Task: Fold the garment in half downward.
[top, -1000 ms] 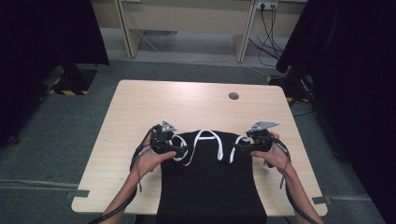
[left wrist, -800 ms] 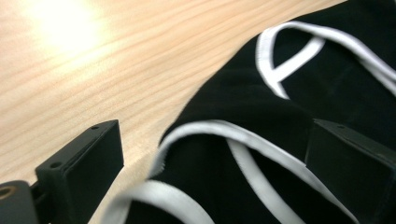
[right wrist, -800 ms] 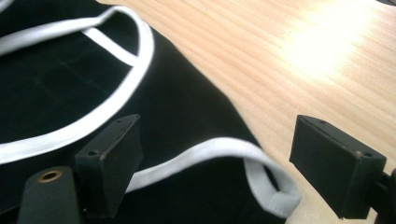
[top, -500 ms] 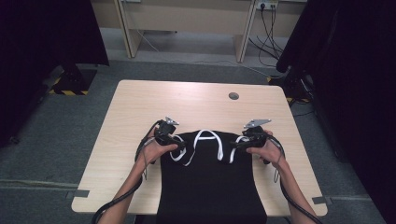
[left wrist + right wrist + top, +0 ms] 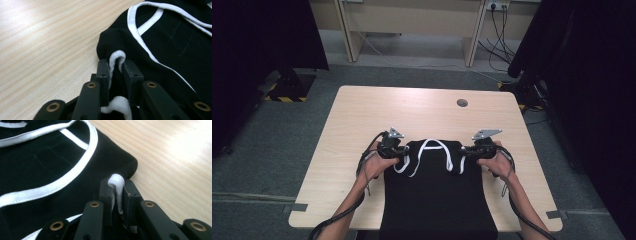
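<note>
A black garment (image 5: 437,195) with white trim lies on the near half of the wooden table (image 5: 422,112) and hangs over its front edge. My left gripper (image 5: 399,150) is at the garment's top left corner; its jaws have just been closing and now pinch the white-edged fabric (image 5: 116,58). My right gripper (image 5: 468,151) is at the top right corner; its jaws have just been closing too and clamp a fold of white trim (image 5: 117,185). White straps (image 5: 432,150) loop between the two grippers.
A round cable hole (image 5: 462,103) sits in the table's far right part. Dark curtains stand to the left and right of the table. Cables (image 5: 499,35) hang by the far wall.
Both grippers have moved inward to the garment's top corners and their jaws have closed on the fabric. The garment's top edge has shifted slightly.
</note>
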Demonstrator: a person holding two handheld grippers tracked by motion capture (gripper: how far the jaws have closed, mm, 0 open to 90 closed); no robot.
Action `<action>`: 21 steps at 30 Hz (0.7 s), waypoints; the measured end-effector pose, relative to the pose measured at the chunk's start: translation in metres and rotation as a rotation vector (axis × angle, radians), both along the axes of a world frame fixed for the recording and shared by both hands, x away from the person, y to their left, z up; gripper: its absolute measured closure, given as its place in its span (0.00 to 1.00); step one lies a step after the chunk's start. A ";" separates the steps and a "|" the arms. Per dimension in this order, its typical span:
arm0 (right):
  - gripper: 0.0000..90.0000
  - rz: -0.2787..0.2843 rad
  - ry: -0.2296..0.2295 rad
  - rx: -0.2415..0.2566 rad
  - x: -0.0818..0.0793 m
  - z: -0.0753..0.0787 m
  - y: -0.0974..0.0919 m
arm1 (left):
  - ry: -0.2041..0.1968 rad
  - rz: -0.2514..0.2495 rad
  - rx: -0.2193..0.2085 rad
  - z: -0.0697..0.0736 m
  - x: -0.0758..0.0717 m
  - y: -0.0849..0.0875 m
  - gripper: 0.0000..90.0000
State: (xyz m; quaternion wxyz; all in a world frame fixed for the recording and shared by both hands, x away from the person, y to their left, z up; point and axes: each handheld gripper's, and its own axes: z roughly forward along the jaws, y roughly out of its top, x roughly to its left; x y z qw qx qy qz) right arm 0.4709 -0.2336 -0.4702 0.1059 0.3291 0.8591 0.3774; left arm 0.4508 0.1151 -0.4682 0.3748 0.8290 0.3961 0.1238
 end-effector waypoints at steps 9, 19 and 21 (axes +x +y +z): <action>0.91 0.003 -0.077 0.039 -0.005 0.022 -0.003 | -0.025 -0.020 0.013 0.018 -0.001 -0.001 0.88; 0.91 -0.018 -0.159 0.051 0.004 0.049 -0.005 | -0.094 0.030 0.027 0.047 0.019 -0.003 0.89; 0.91 -0.024 -0.172 0.056 0.008 0.054 -0.006 | -0.102 0.044 0.029 0.052 0.025 -0.002 0.89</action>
